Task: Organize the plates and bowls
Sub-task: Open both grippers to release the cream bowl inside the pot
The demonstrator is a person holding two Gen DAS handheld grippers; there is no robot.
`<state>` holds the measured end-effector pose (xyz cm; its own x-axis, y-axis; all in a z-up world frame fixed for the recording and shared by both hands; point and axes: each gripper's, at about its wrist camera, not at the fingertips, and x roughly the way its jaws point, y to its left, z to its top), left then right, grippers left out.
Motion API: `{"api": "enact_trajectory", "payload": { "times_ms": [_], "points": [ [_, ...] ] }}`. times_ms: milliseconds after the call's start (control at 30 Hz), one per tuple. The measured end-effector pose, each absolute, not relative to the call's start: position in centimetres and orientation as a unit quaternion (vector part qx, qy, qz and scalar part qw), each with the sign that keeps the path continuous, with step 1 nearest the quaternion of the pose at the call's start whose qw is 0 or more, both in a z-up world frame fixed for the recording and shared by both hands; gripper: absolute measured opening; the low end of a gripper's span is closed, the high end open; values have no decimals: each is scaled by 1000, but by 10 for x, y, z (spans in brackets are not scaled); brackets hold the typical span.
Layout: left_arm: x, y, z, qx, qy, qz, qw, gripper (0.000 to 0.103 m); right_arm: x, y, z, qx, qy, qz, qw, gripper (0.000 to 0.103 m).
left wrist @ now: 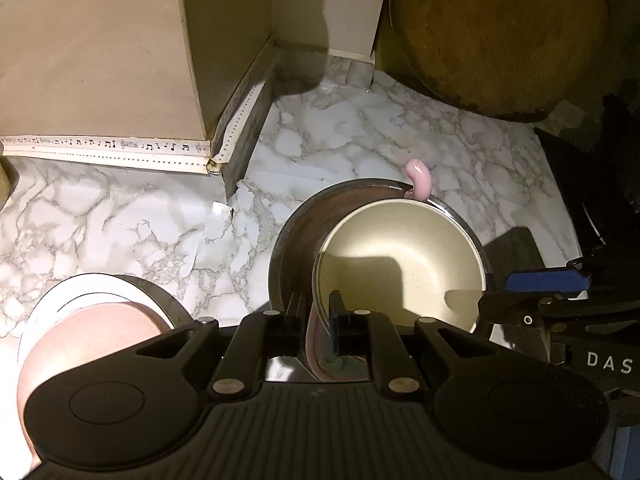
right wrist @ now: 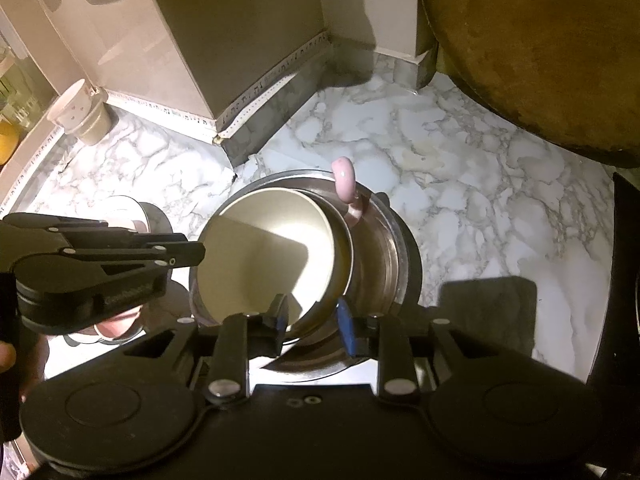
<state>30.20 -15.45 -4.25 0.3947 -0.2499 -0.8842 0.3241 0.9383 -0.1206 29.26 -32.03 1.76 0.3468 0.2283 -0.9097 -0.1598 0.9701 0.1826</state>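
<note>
Left wrist view: the left gripper (left wrist: 318,320) sits at lower centre, its black fingers pinching the pink rim of a cream bowl (left wrist: 400,264). That bowl is smooth and matte inside, tilted, and nested in a shiny round steel pot (left wrist: 292,240). A glossy pink hooked handle (left wrist: 418,180) pokes up at the pot's far rim. At lower left a pink bowl (left wrist: 92,332) rests on a white plate (left wrist: 52,300). All stand on a marble-patterned countertop (left wrist: 120,216). At right the right gripper (left wrist: 520,296), with its blue pad, reaches the cream bowl's edge.

Right wrist view: the right gripper (right wrist: 312,320) at lower centre has its blue-padded fingers spread either side of the cream bowl's (right wrist: 272,256) near rim, not pressed on it. The steel pot (right wrist: 384,256) rings the bowl. The left gripper (right wrist: 192,256) enters from the left at the bowl's rim. A pale ribbed cup (right wrist: 80,116) stands at upper left; a round dark wooden board (right wrist: 540,48) fills the upper right.
</note>
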Motion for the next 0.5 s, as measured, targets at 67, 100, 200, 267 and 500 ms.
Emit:
{"api": "enact_trajectory", "payload": {
  "times_ms": [67,100,200,267,500],
  "points": [
    [301,-152,-39,34,521,-173,835,11,290,-321,21,32,555,119,822,30],
    [300,-151,-38,32,521,-175,835,11,288,-321,23,31,554,120,823,31],
    [298,-147,-33,29,518,-178,836,12,284,-322,27,30,550,120,826,32],
    [297,-145,-29,27,515,-181,837,12,282,-324,30,31,548,121,827,33],
    [293,-137,-24,16,513,-184,838,12,274,-328,37,36,541,120,832,39]
  ]
}}
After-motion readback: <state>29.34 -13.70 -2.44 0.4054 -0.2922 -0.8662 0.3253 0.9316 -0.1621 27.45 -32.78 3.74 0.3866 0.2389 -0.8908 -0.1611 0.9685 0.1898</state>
